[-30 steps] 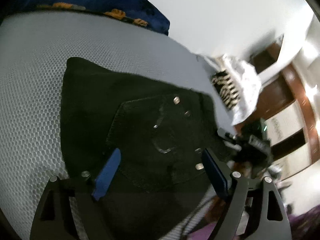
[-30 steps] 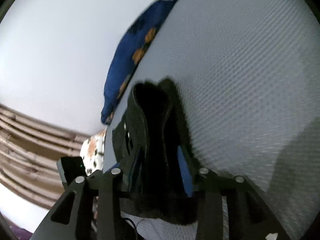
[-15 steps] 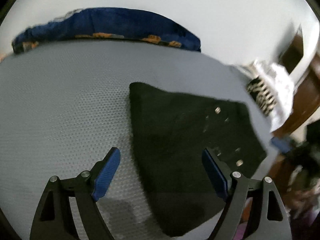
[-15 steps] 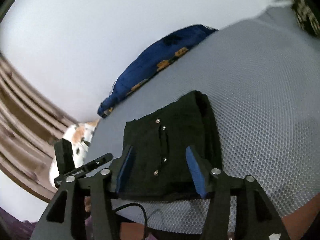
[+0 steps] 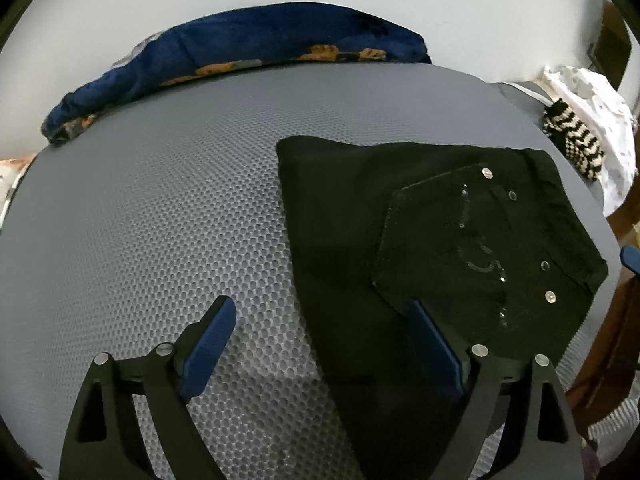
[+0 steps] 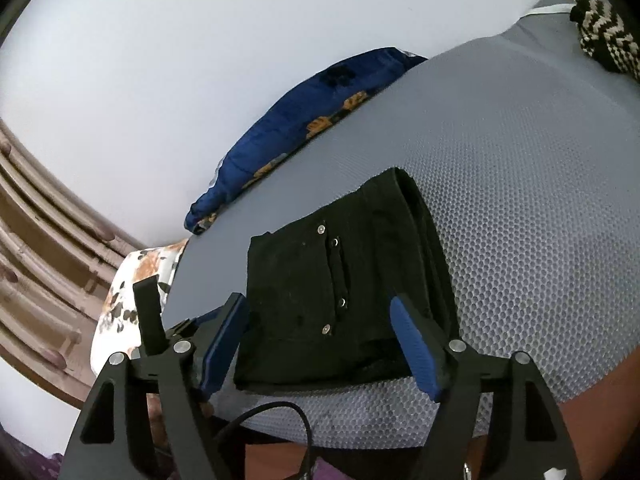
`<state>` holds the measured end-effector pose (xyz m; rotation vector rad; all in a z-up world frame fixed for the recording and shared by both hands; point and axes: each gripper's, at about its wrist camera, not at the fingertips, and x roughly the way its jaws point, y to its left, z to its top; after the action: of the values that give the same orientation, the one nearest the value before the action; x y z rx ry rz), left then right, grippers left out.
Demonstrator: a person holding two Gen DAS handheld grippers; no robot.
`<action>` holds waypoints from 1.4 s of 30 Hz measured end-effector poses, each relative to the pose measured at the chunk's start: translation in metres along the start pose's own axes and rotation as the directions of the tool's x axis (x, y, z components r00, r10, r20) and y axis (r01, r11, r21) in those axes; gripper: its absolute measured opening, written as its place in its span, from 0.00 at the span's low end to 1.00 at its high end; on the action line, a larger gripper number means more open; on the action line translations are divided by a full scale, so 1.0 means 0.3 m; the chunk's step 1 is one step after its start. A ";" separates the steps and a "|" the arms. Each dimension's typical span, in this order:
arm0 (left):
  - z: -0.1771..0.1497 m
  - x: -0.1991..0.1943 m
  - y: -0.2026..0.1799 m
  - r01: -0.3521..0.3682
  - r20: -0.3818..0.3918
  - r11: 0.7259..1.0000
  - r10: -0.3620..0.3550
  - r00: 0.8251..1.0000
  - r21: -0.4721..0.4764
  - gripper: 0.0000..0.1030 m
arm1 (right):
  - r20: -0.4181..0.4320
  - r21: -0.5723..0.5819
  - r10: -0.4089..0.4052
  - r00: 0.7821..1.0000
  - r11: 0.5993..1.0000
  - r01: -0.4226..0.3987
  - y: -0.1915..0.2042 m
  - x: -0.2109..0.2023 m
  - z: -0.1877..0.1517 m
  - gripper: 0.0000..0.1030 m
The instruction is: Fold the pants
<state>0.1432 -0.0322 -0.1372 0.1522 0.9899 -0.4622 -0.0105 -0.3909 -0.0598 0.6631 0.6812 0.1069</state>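
Black pants (image 5: pixel 400 220) lie folded into a compact stack on the grey mesh mattress (image 5: pixel 140 220), back pocket with metal rivets facing up. My left gripper (image 5: pixel 320 306) hovers over the stack's near left edge, jaws opening, one blue finger over bare mattress and the other over the fabric, gripping nothing. In the right wrist view the pants (image 6: pixel 304 280) sit near the mattress's front edge. My right gripper (image 6: pixel 318 302) stands over their near end with its jaws opening; the pads are clear of the cloth.
A dark blue blanket with orange print (image 5: pixel 240 44) lies along the wall behind the mattress. A black-and-white striped cloth (image 5: pixel 576 140) and a white spotted cloth (image 5: pixel 600 96) sit at the far right. A floral cloth (image 6: pixel 132 280) and a black cable (image 6: pixel 272 412) are near the front edge.
My right gripper let go of the pants' fold, drew back and up, and its jaws widened. The left view swung left, so the pants now sit to the right.
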 end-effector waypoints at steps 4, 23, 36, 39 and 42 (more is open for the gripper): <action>0.001 -0.012 -0.007 -0.011 0.012 1.000 0.011 1.000 0.010 0.86 | -0.002 -0.031 -0.030 1.000 0.999 0.029 0.021 0.009 -0.006 0.71; 0.008 0.003 -0.032 -0.017 -0.004 0.999 0.017 1.000 0.042 0.86 | 0.008 0.070 -0.097 0.995 0.993 0.096 -0.110 0.044 -0.007 0.78; -0.005 0.024 0.143 0.352 0.002 0.910 -0.361 0.933 -0.221 0.86 | 0.012 0.097 -0.059 0.998 0.994 0.058 -0.187 0.048 0.019 0.82; -0.010 0.024 0.174 0.405 0.028 0.880 -0.411 0.911 -0.249 0.86 | 0.018 0.023 -0.075 0.997 0.997 0.074 -0.184 0.062 0.044 0.82; -0.003 0.053 0.172 0.411 -0.005 0.877 -0.426 0.905 -0.249 0.86 | -0.018 0.016 -0.062 0.998 0.998 0.062 -0.209 0.095 0.076 0.80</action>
<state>0.1726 0.0092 -0.1553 -0.2792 1.1337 -0.7309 0.0185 -0.4440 -0.0997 0.6567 0.7192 0.0498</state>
